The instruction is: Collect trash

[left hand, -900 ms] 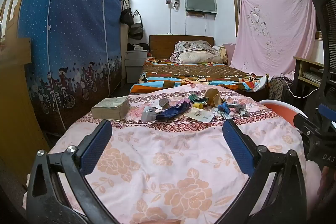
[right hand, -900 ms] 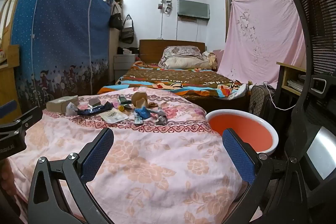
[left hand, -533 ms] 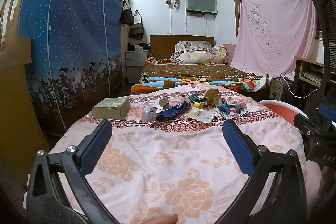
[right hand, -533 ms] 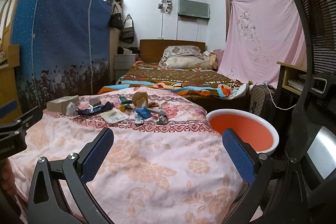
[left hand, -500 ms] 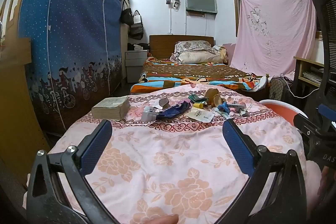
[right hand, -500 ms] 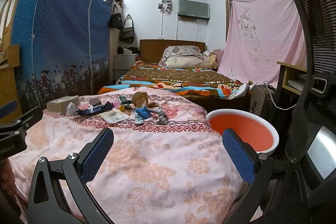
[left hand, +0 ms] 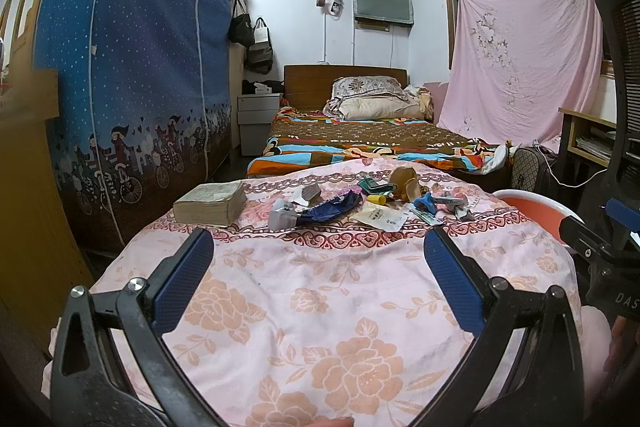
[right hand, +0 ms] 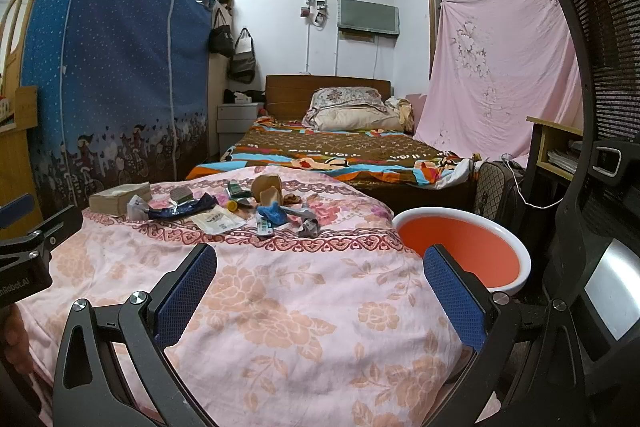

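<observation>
Trash lies in a loose pile at the far end of the pink floral cloth [left hand: 320, 291]: a dark blue wrapper [left hand: 334, 207], a white packet [left hand: 380, 217], a brown torn box [left hand: 406, 183], a blue scrap [left hand: 425, 202]. The same pile shows in the right wrist view, with the blue wrapper [right hand: 184, 207] and white packet [right hand: 218, 221]. An orange basin with a white rim [right hand: 464, 253] stands right of the cloth. My left gripper [left hand: 319, 259] is open and empty, well short of the pile. My right gripper [right hand: 320, 267] is open and empty too.
A thick old book [left hand: 210, 205] lies at the left of the pile. A blue fabric wardrobe [left hand: 132, 67] stands left, a bed [left hand: 360, 143] behind, a black mesh chair [right hand: 600, 107] at the right, next to the basin.
</observation>
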A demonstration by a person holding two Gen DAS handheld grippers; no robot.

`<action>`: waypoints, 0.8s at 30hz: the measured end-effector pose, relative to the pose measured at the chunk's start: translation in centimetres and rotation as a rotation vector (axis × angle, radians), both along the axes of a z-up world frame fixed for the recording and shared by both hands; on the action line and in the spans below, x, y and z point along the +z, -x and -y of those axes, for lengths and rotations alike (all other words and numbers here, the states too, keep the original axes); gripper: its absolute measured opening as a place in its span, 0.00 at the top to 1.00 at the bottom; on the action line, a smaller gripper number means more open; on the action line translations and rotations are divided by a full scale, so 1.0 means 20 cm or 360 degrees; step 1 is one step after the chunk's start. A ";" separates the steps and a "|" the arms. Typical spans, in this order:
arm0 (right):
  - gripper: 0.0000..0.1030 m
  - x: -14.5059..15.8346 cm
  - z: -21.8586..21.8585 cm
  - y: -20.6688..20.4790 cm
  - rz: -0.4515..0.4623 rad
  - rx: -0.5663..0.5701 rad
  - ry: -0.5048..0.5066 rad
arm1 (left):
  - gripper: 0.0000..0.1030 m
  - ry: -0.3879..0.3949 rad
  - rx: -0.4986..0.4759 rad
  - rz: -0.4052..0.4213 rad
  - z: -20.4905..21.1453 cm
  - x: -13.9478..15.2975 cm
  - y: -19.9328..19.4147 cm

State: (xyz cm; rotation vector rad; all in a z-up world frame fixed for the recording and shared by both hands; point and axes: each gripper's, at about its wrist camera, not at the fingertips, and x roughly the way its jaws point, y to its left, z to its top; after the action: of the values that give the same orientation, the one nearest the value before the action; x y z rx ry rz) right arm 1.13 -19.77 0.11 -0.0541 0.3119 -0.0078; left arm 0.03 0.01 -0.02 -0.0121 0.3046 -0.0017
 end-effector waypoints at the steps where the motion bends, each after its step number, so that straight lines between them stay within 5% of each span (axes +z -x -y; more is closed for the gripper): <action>1: 0.00 0.00 0.00 0.00 0.0000 0.0000 0.0000 | 0.11 0.0000 -0.0001 0.0000 0.00 0.00 0.00; 24: 0.00 0.00 0.00 0.00 -0.0001 0.0000 -0.0003 | 0.11 0.0004 -0.0002 -0.0003 0.01 0.00 0.00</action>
State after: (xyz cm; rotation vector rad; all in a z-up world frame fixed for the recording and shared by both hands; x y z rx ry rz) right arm 1.12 -19.85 0.08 -0.0524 0.3125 -0.0078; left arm 0.01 -0.14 0.03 -0.0142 0.3066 -0.0031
